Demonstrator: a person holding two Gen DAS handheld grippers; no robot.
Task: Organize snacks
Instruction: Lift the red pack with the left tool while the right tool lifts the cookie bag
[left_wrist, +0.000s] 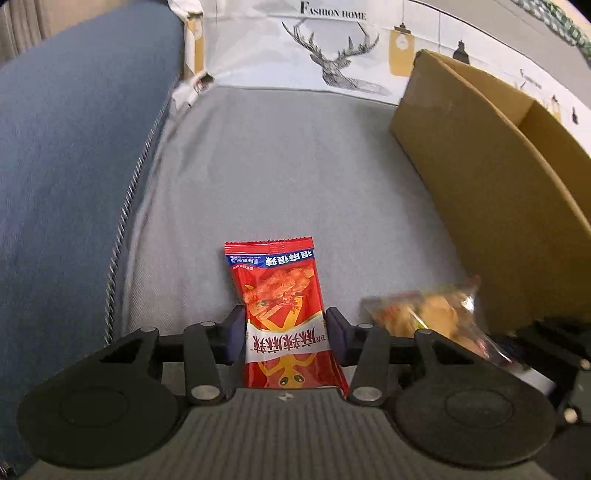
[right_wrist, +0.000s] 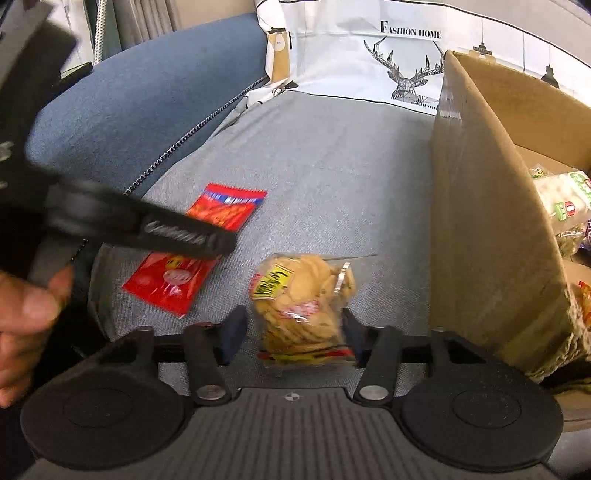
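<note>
Red packet (left_wrist: 284, 314) sits between our left gripper's (left_wrist: 286, 328) fingers, pads at its edges, on the grey cushion (left_wrist: 295, 166). Our right gripper (right_wrist: 295, 325) straddles the biscuit bag (right_wrist: 303, 302), one pad clear, so not gripped yet. Next, we'd say: squeeze, lift, carry to the cardboard box (right_wrist: 487, 229), already holding snacks.

A red packet (left_wrist: 284, 317) printed with a snack picture and Chinese lettering lies flat on the grey cushion (left_wrist: 295, 166), sealed. Just beside it lies a clear bag (right_wrist: 304, 302) of yellow crackers, also sealed. A cardboard box (right_wrist: 491, 229) stands open near them, holding more snack packs (right_wrist: 561, 199).
</note>
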